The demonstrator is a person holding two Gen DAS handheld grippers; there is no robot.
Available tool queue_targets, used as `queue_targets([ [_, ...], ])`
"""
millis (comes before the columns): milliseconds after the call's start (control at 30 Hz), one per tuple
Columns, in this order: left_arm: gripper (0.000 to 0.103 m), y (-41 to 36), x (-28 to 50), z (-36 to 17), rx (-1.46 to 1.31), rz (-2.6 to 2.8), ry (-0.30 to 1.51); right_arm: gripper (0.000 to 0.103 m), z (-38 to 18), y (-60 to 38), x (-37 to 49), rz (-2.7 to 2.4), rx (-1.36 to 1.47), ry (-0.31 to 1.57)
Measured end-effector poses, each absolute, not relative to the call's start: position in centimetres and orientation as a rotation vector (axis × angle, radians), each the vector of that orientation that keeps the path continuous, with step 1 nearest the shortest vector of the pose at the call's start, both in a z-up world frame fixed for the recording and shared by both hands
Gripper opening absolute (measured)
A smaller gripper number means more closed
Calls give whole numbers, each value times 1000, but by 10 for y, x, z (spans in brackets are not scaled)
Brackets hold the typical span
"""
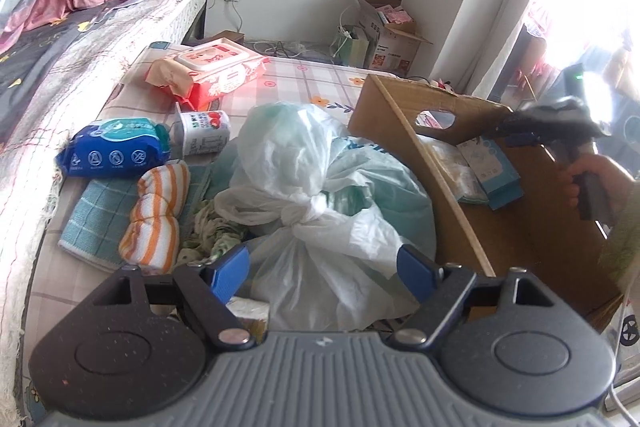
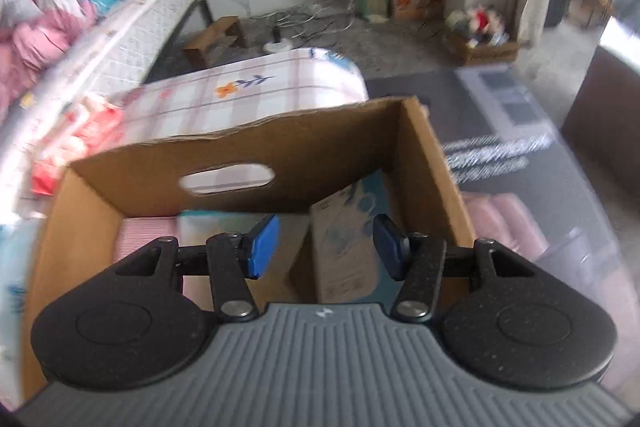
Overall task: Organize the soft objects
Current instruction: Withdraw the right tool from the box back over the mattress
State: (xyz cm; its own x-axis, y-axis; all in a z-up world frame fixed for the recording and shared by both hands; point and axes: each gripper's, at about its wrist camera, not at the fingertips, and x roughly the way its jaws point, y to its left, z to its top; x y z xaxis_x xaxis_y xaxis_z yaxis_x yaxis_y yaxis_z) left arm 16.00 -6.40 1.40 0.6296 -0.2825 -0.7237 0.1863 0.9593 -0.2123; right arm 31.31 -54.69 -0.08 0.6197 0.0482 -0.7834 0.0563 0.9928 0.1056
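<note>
Straddled by the open, empty left hand-held gripper (image 1: 323,269), the knotted plastic bag (image 1: 316,211) at lower centre is judged next for grasping. Over the cardboard box (image 2: 424,163), the right hand-held gripper (image 2: 326,241) is held open and empty; closure on the knot is called for.

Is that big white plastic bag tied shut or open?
Tied shut. The white plastic bag has its handles knotted on top, seen from the left wrist, between the open left gripper fingers.

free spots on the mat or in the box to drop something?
Bare plaid mat lies between the red wipes pack and the cardboard box. Inside the box, bare floor shows between the pink cloth and the blue packet. Crowded: the tied plastic bag, striped towel and blue wipes pack fill the near mat.
</note>
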Motion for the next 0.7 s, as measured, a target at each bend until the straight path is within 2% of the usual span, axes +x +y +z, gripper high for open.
queue_targets([
  [100,82,-55,155,16,-130,-252,839,58,-13,-524,321,-36,-30,910],
  [200,82,-45,152,18,-144,-239,833,57,-19,-507,324,-36,-111,927],
  [300,83,-39,150,18,-153,-233,829,57,-10,-508,321,-11,-16,908],
  [400,83,-35,148,18,-163,-237,831,65,-6,-506,323,-15,49,909],
  [467,83,-34,146,19,-166,-243,827,72,-14,-502,328,-45,53,934],
  [700,83,-23,136,24,-173,-235,803,79,-55,-518,343,-114,258,1062],
])
